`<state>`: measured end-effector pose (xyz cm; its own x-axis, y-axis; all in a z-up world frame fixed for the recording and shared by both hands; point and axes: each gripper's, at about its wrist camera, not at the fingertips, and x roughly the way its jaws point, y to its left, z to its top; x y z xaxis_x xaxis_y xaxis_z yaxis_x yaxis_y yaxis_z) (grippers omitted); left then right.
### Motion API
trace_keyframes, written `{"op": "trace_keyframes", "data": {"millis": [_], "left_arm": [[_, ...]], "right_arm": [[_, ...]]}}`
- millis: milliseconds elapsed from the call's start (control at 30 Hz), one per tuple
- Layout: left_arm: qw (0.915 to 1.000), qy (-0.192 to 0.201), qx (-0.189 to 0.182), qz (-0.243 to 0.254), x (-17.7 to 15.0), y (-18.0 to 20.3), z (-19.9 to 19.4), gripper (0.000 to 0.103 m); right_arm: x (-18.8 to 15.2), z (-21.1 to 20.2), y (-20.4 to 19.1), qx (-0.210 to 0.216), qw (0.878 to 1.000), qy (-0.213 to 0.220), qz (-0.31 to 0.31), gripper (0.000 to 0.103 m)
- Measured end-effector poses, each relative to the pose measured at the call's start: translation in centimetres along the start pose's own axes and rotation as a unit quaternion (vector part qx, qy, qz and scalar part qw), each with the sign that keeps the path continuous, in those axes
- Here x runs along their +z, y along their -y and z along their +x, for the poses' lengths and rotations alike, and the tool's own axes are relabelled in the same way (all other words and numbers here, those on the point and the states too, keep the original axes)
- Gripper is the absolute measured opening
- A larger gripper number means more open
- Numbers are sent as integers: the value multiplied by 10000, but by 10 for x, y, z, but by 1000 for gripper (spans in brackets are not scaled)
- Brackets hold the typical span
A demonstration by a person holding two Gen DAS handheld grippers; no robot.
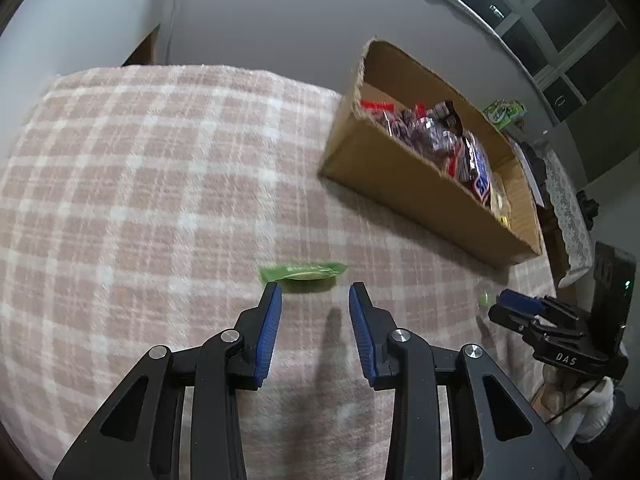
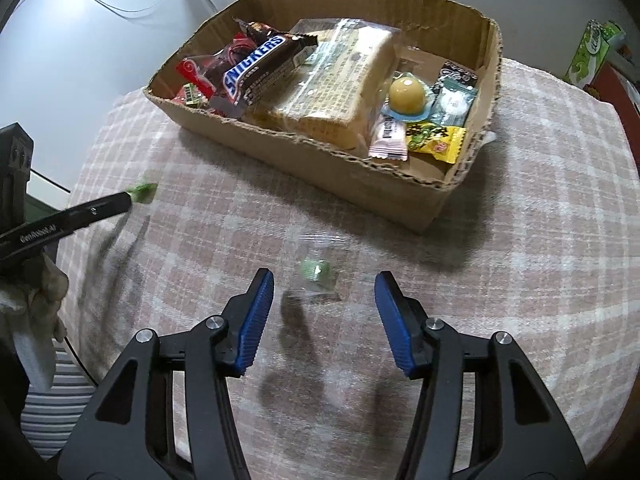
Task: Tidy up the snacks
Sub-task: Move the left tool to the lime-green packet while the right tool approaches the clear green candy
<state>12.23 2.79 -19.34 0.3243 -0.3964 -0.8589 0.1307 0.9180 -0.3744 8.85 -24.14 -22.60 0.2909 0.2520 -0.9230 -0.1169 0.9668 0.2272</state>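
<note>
Desk cloth: pink-and-white plaid. Cardboard box: brown. Snickers bar: brown wrapper, blue lettering. Loose sachet: green. Gripper pads: ribbed blue.

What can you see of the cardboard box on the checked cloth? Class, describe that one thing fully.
The cardboard box is a shallow, open-topped brown tray of corrugated board with rough, torn upper edges. It sits flat on the pink checked cloth, beyond both grippers, neither of which touches it. Inside lie wrapped snacks: a Snickers bar, red packets, a large clear-wrapped pale block, a round yellow sweet and small sachets. Part of its floor at the near right corner is bare.
</note>
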Motion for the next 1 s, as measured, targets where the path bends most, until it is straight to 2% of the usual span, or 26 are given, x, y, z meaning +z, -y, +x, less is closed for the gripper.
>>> {"op": "trace_keyframes", "data": {"millis": [167, 300, 467, 600, 733, 800, 933, 1000], "left_arm": [[9997, 106, -204, 18, 23, -1, -8, 33], [9997, 129, 50, 221, 33, 2, -4, 33], [9991, -20, 72, 406, 28, 2, 0, 33], [9986, -85, 245, 466, 27, 9, 11, 33], [9921, -129, 472, 1158, 36, 28, 21, 33], [9905, -368, 319, 1286, 47, 28, 32, 33], [9948, -623, 5, 809, 62, 10, 46, 33], [9948, -690, -85, 751, 60, 6, 46, 33]], "right_arm": [[0, 2, 2, 20, 10000, -40, 67, 55], [-2, 2, -2, 16, 10000, -36, -10, 55], [0, 2, -5, 23, 10000, -18, -46, 55], [1, 6, -5, 15, 10000, -55, -60, 55], [1, 8, -7, -10, 9999, -84, -136, 55], [0, 7, -6, -16, 9999, -81, -145, 56], [0, 8, -2, -15, 10000, -86, -29, 55], [-1, 8, -2, 0, 10000, -90, -1, 56]]}}
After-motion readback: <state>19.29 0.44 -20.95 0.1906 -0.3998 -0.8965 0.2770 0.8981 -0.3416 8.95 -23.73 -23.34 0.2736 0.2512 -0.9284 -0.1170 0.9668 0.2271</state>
